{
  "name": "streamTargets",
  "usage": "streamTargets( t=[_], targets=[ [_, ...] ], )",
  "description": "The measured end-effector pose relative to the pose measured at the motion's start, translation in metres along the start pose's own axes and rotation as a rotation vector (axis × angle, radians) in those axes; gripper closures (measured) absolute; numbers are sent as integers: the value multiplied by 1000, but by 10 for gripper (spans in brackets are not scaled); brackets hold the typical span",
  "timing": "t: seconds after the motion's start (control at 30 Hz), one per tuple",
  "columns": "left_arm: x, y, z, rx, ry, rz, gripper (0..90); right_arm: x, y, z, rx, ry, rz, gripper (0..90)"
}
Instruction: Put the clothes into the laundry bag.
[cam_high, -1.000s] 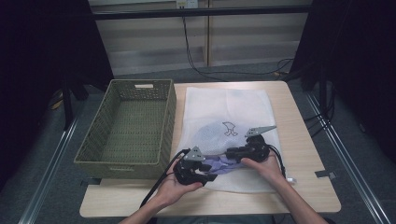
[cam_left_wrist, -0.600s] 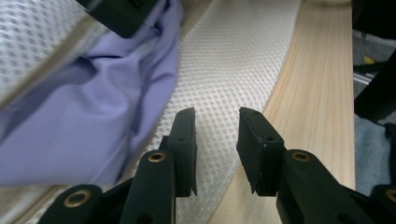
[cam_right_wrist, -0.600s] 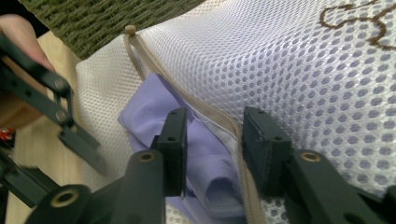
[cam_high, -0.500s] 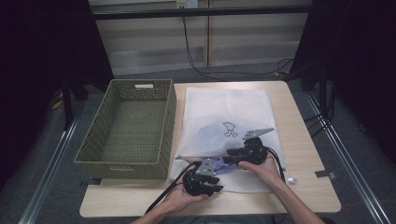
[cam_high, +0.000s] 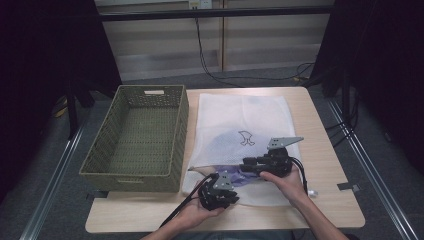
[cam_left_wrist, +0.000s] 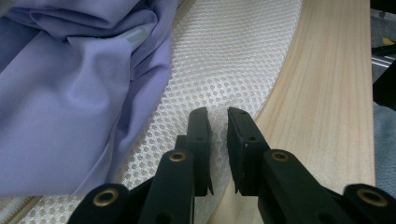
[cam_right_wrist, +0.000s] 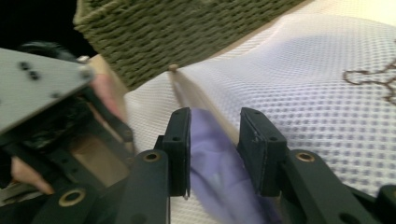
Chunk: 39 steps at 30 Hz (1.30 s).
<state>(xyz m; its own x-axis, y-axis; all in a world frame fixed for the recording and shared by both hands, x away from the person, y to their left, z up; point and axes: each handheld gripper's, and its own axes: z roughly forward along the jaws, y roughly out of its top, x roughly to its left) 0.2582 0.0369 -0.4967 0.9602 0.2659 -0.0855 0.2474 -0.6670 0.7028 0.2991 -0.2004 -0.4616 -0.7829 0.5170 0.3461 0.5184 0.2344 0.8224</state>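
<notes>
— Lilac cloth (cam_left_wrist: 70, 93), bunched and half out of the mesh bag (cam_high: 250, 120), right at the bag's near mouth. That's the thing in play.

— Where does it sit from each tool?

— From the right gripper (cam_right_wrist: 215, 140) it's dead ahead and partly between the jaws: in the right gripper view a fold of the cloth runs up the gap, along the line of the jaws. Those jaws have just been closing, but they stand apart and I can't see the pads pressing on the fabric yet.

— And the left?

— The left gripper (cam_left_wrist: 218, 140) is off to the cloth's side. In its own view the cloth lies up and to the left of the tips, while the tips themselves sit on the bag's bottom layer near the table (cam_left_wrist: 327, 93) edge. Jaws have come almost together, a pinch of mesh between the pads by the look of it.

— So which hand is nearer the cloth?

— The right, clearly. My read: left pins the bag, right works the cloth along the bag's long axis, through the mouth.

— Beyond that?

— Basket (cam_high: 145, 135) just past the left gripper, beside the bag.
</notes>
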Motion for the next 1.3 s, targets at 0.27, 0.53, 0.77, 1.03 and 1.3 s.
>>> streamTargets(
  t=[0.27,0.53,0.77,1.03,1.3],
  targets=[
    [2,0,-1,11,-18,-2,797,12,-10,7,83,28,-11,658],
    [2,-1,-1,0,-14,-6,794,6,-19,22,151,-16,-13,601],
    [2,-1,-1,12,-13,6,782,10,-26,40,183,-40,-27,559],
    [1,-1,-2,15,-13,16,769,8,-29,44,204,-27,-42,485],
    [2,-1,-1,-1,-21,8,762,6,-31,44,197,-28,-60,490]
  ],
)
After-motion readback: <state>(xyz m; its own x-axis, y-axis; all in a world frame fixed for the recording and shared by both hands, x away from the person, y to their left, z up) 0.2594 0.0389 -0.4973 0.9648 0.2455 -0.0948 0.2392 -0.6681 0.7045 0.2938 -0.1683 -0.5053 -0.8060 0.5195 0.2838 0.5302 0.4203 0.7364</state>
